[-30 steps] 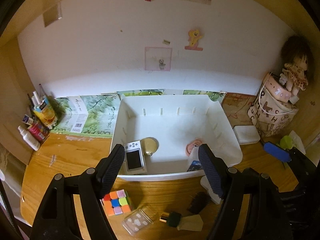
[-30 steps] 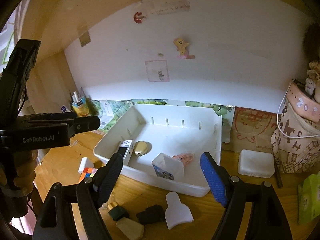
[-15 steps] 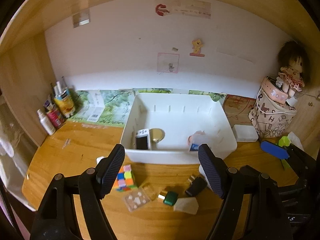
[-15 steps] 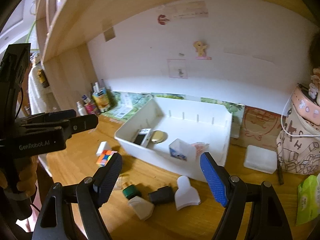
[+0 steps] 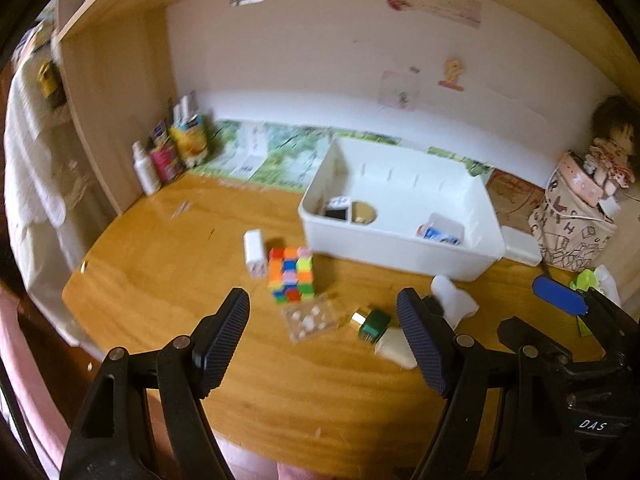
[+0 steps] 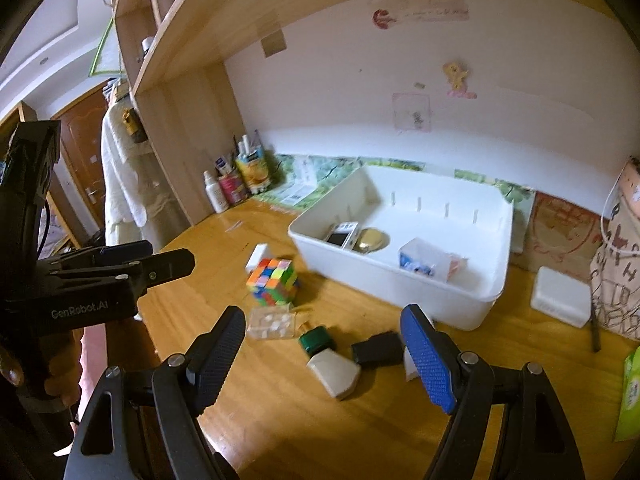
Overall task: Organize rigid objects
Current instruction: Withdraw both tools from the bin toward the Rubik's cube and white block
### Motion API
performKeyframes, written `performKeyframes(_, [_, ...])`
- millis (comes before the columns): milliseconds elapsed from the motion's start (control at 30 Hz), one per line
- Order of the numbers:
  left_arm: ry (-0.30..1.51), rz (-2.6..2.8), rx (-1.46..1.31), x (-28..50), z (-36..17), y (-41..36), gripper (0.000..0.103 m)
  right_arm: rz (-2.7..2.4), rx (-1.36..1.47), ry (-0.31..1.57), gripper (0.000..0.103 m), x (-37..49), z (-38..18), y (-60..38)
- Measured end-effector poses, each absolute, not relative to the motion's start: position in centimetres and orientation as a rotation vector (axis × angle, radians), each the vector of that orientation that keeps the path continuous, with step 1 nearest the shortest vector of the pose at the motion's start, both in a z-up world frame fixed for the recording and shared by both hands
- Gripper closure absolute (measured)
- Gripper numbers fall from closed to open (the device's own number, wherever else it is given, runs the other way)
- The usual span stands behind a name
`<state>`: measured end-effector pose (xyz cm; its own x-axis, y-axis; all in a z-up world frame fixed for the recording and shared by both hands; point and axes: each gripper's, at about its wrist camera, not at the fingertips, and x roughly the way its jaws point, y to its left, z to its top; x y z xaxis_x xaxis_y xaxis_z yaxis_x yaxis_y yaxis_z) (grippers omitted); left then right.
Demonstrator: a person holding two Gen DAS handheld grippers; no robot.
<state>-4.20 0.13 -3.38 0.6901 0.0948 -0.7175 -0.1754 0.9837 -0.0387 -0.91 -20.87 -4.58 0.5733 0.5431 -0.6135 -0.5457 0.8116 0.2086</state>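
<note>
Both tools, my left tool [image 5: 322,316] and right tool [image 6: 322,334], hang wide and empty above the table [image 5: 160,264]. I count a few things already in the bin [image 5: 400,248]; the cube [image 5: 290,276], clear case [image 5: 310,320], green-capped bottle [image 5: 384,336] and black block [image 6: 378,348] remain outside.

cube [image 5: 291,275] left before bin [image 5: 400,246]

A home, probably a child's room: wooden desk [image 5: 168,280] under a shelf [image 6: 224,20], stickers [image 5: 452,74] on the wall ahead, a doll [image 5: 612,152] far right of the tool, bottles [image 5: 168,156] far left.
</note>
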Motion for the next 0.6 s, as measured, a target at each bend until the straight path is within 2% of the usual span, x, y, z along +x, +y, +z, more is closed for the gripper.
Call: performKeyframes(600, [0.887, 0.174, -0.125, -5.1, -5.8, 4.0, 0.024, 0.596, 0.098, 0.845, 0.022, -1.9, -7.1, -20.1])
